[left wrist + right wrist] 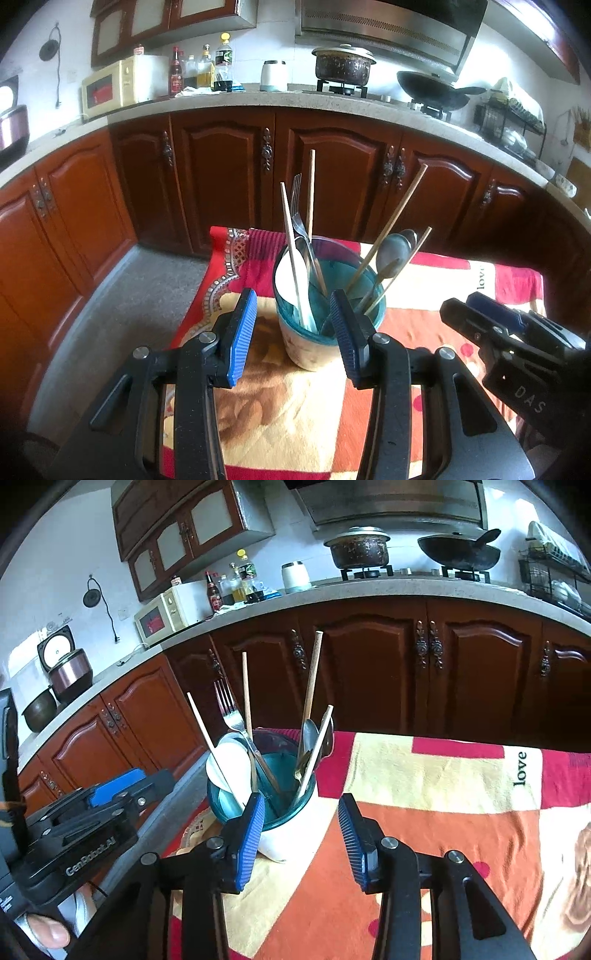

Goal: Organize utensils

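Observation:
A round utensil holder (pixel 314 347) with a teal rim stands on a patterned cloth (pixel 295 406). It holds several wooden chopsticks (pixel 391 225), a metal fork (pixel 297 210), metal spoons (pixel 393 251) and a white spoon (pixel 291 277). My left gripper (pixel 293 306) is open and empty, just in front of the holder. In the right wrist view the holder (pixel 280 834) sits left of centre; my right gripper (pixel 301 812) is open and empty, its left finger close beside the holder. The right gripper shows in the left wrist view (pixel 491 325), the left gripper in the right wrist view (pixel 118 786).
The clothed table (pixel 443 805) ends just behind the holder. Beyond a strip of floor (pixel 122 295) stand brown cabinets (pixel 332 166) under a counter with a microwave (pixel 114 86), bottles (pixel 199 70), a pot (pixel 343 64) and a wok (pixel 432 90).

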### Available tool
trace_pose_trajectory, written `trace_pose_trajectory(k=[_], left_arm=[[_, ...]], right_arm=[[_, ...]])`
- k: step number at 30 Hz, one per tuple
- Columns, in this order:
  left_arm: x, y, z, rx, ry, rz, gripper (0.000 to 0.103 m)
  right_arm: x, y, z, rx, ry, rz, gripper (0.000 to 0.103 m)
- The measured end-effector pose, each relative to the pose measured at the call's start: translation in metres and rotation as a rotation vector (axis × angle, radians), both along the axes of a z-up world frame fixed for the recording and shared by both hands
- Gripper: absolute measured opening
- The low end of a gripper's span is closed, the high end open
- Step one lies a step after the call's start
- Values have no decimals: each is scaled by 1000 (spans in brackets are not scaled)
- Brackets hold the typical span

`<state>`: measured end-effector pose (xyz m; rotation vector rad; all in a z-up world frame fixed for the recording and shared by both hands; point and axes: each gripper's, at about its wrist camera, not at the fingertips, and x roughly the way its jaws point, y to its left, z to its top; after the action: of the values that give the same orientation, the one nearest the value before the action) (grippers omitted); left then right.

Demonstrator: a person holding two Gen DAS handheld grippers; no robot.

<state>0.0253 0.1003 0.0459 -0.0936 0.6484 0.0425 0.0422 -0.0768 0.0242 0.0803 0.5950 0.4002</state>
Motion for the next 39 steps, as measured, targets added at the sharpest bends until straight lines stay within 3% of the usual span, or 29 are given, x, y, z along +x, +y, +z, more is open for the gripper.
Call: trace_pose_trajectory(k=[8,18,39], left_arm=[[-20,-4,13,14,-27,25,41],[-44,-5,27,86,-82,72,41],[-64,2,42,56,-97,84,41]], right_arm=[[-20,1,13,-20,-37,-35,42],[-35,7,21,-18,-42,-37,42],[-57,13,38,-43,-85,-54,43]])
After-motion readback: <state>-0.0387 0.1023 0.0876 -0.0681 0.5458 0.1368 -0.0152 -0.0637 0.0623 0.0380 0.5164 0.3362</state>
